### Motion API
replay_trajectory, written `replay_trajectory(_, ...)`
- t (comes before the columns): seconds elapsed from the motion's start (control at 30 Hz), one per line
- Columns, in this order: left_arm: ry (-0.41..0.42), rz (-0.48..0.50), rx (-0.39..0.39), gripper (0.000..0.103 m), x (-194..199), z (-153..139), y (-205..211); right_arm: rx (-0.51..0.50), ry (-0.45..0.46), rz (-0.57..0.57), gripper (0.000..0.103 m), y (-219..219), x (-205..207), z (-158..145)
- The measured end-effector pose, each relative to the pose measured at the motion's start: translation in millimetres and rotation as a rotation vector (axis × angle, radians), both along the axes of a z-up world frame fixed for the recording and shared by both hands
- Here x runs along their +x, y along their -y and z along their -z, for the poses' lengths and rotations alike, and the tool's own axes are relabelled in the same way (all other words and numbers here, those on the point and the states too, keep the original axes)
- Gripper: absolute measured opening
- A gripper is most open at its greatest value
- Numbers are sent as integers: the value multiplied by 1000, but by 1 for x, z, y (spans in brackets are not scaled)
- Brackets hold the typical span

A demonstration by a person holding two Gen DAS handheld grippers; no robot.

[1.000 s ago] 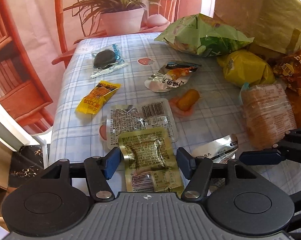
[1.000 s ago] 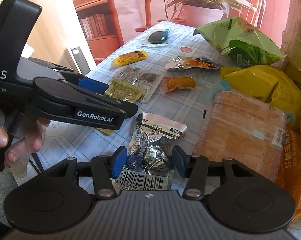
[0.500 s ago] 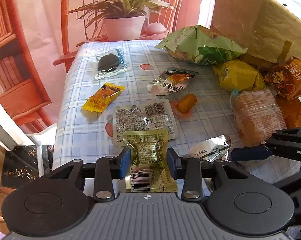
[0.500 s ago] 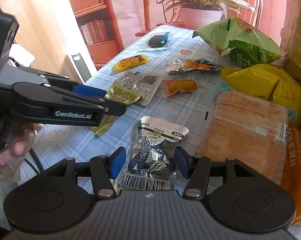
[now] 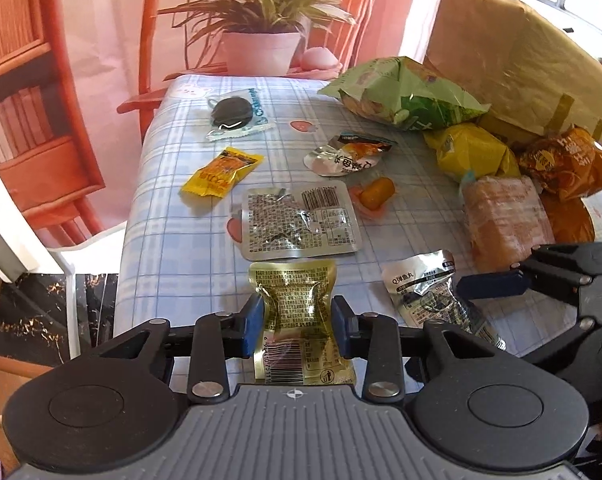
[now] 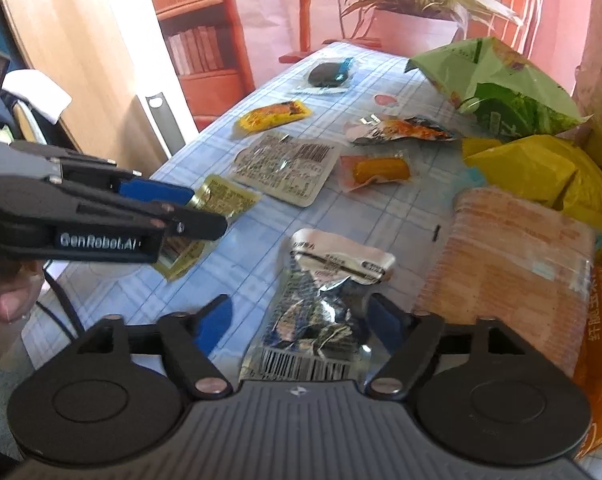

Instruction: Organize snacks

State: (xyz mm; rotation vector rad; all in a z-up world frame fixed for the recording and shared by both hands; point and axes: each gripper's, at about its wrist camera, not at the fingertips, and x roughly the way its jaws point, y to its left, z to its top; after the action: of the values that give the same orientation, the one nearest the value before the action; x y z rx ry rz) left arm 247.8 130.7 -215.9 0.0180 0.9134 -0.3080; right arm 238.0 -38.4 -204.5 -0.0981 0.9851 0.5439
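Low centre: left gripper [image 5: 297, 322] pinching gold packet [image 5: 297, 316].
Light, crinkly, slippery; best gripped mid-body. Right gripper [image 6: 301, 320] wide around silver packet [image 6: 321, 300].

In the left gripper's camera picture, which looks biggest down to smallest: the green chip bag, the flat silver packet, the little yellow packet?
1. green chip bag
2. flat silver packet
3. little yellow packet
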Motion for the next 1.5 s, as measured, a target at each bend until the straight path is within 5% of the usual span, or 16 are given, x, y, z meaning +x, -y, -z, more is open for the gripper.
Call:
replay_trajectory(0.17, 15, -7, -23, 38, -3, -5, -2, -52, 34, -25, 84, -10, -3, 4)
replay_trajectory(0.23, 23, -12, -34, 38, -3, -7, -2, -76, 64, -24, 70, -10, -5, 4)
replay_trajectory(0.27, 26, -16, -40, 38, -3, -8, -3, -68, 70, -16, 52, -8, -4, 2)
replay_trajectory(0.53, 32, -23, -54, 38, -4, -12, -2, 25, 64, 26, 41, 9, -2, -9)
replay_trajectory(0.6, 36, -23, -54, 38, -4, -13, -1, 42, 75, 16, 19, 9, -3, -13)
replay_trajectory(0.67, 39, -21, -56, 38, -4, -15, -1, 43, 78, 8, 11, 8, -4, -15)
replay_trajectory(0.93, 38, -21, -48, 38, -4, -17, 0, 42, 75, -3, 14, 7, -5, -12)
replay_trajectory(1.1, 39, -25, -53, 38, -6, -17, 0, 29, 34, 12, 46, 8, -1, -4)
replay_trajectory(1.4, 44, -36, -66, 38, -5, -17, -4, -44, 80, -47, 66, -12, -1, 3)
replay_trajectory(1.5, 45, -42, -70, 38, -6, -18, -5, -48, 103, -58, 57, -14, 0, 5)
